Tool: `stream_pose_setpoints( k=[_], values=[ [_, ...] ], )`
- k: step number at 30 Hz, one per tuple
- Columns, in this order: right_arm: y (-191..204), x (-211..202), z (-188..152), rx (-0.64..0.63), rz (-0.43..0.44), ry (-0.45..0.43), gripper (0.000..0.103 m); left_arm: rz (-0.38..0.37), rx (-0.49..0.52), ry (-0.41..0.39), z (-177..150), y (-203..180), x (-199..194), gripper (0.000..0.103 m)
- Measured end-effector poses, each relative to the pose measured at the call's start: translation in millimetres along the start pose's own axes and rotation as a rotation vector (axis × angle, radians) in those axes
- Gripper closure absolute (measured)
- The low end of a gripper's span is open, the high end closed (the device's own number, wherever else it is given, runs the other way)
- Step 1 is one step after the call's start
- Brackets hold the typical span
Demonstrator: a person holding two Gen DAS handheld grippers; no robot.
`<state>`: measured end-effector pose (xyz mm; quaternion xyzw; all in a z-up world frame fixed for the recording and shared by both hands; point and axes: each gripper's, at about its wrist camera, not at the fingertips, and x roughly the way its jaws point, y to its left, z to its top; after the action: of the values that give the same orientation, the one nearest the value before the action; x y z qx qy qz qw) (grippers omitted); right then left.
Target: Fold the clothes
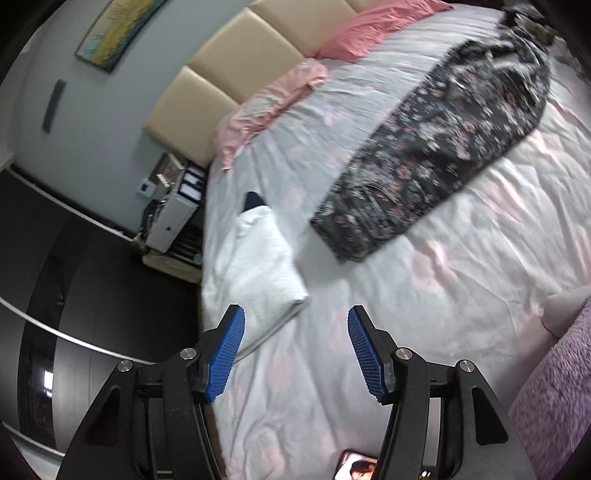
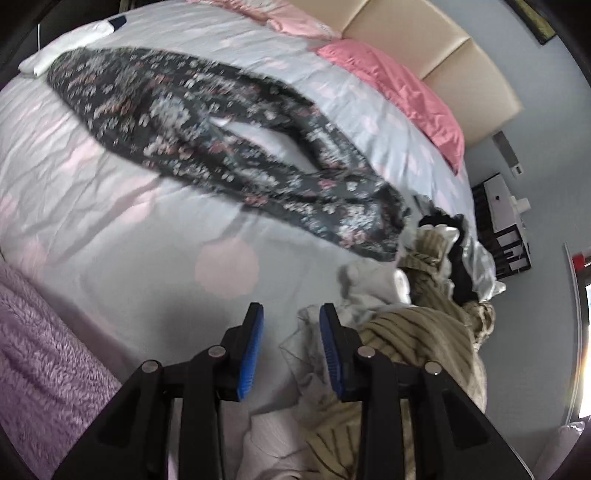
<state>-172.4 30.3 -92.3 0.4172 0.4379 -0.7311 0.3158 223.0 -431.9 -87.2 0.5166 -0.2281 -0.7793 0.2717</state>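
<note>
Black tongs [image 1: 295, 325], ribbed blue pads [image 2: 255, 354], silver pivot screws

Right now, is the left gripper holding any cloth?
No, the left gripper is open, with only bare sheet between its pads.

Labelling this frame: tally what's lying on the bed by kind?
Dark floral trousers: 1
Folded white garment: 1
Pink pillows: 2
Heap of unfolded clothes: 1, pieces inside cannot be counted
Purple fleece blanket: 1
Phone: 1
Total: 7
</note>
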Motion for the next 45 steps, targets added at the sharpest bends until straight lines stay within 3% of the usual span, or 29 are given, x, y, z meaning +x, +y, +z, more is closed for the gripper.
stream_pose_setpoints(
  k=[9,11,18,23,29,34,45],
  values=[
    [10.7,50.0,22.3,-0.019,0.017,0.077,0.073,-0.159,0.148,-0.005,38.2,-63.2,75.0,0.043],
    [12.0,57.6,26.3,-0.023,0.017,0.083,0.073,-0.162,0.193,-0.023,45.7,-77.1,87.5,0.043],
    [4.0,86.2,33.2,0.019,0.031,0.105,0.073,-0.042,0.377,-0.102,50.7,-126.9,125.3,0.043],
    [-2.8,104.1,36.7,0.07,0.063,0.127,0.073,0.112,0.459,-0.133,42.8,-152.0,150.0,0.043],
    [-4.8,120.4,40.8,0.079,0.081,0.14,0.073,0.183,0.442,-0.177,51.2,-159.2,161.7,0.043],
    [-10.4,131.6,42.1,0.117,0.089,0.142,0.073,0.302,0.465,-0.215,61.5,-169.9,166.7,0.043],
    [-16.2,120.2,39.8,0.12,0.054,0.103,0.073,0.374,0.355,-0.306,60.3,-145.0,132.9,0.042]
  ],
)
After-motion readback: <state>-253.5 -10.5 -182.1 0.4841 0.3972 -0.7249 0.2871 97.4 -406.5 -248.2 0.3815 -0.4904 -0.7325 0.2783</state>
